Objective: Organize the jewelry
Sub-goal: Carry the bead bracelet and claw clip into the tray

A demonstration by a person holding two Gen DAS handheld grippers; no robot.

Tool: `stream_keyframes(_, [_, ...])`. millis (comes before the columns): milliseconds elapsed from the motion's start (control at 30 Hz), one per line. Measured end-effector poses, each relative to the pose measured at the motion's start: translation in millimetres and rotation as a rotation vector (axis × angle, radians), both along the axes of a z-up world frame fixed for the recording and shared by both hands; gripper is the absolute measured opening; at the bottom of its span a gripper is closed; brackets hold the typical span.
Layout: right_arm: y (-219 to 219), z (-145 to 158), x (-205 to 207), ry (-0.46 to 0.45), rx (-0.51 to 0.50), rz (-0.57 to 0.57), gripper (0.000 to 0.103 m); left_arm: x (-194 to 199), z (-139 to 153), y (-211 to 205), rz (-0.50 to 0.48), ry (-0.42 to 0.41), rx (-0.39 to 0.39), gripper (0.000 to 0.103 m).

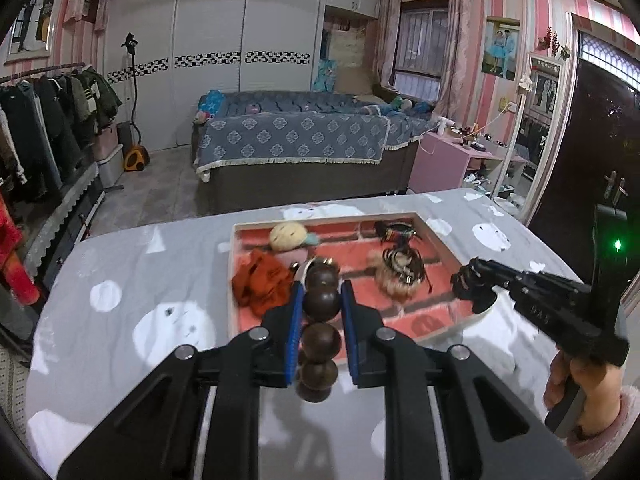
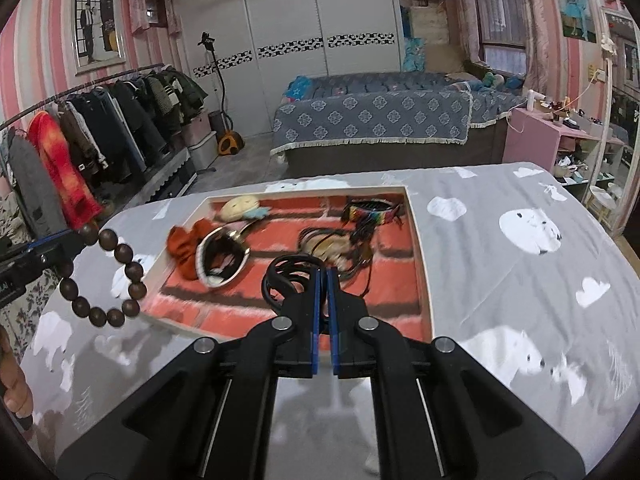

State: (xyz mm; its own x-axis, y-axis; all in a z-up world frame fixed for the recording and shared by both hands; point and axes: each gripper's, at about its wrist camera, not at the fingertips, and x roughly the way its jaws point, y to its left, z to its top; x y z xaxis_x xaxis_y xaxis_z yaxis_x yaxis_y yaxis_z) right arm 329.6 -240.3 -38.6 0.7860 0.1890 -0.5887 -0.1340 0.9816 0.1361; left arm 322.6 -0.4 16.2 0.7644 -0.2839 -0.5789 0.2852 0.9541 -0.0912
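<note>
While both hands hover over the counter [image 2: 520,280], the left tongs [image 1: 320,300] are pinched narrow on a wooden bead bracelet [image 1: 321,308], one bead caught between the blue pads and the rest of the loop hanging free below and to their left in the right wrist view. Hard round beads like these will likely slip or roll between flat pads, so a grip across the cord between two beads looks safer; the loop is limp and will swing. Just ahead of these tongs lies the shallow tray [image 2: 418,240] with its brick-pattern floor, holding an orange scrunchie [image 1: 260,284], a plush charm [image 1: 286,236] and tangled cords [image 1: 400,268]. To the right, the right tongs [image 2: 323,276] are fully closed on a bunch of thin black hair ties [image 2: 286,276], light, stretchy and easy to snag, curling out left of the tips above the tray.
</note>
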Motion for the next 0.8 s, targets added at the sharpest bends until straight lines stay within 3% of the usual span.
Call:
stream_keyframes(200, [-4.6,-13.3,27.2,0.003,-0.037,-0.023,0.005,36.8,-17.3,-20.9,0.011,0.028,-0.018,0.019])
stream_keyframes(400, [-10.6,-35.7,45.8,0.046,-0.040,-0.034,0.005,56.0,-45.0,-27.0,0.034,0.035,0.033,0.019])
stream_keyframes(800, [-4.5,-61.2,60.3,0.079,-0.104,-0.022,0.005,74.5,-81.2,-3.6,0.130,0.096,0.060,0.019])
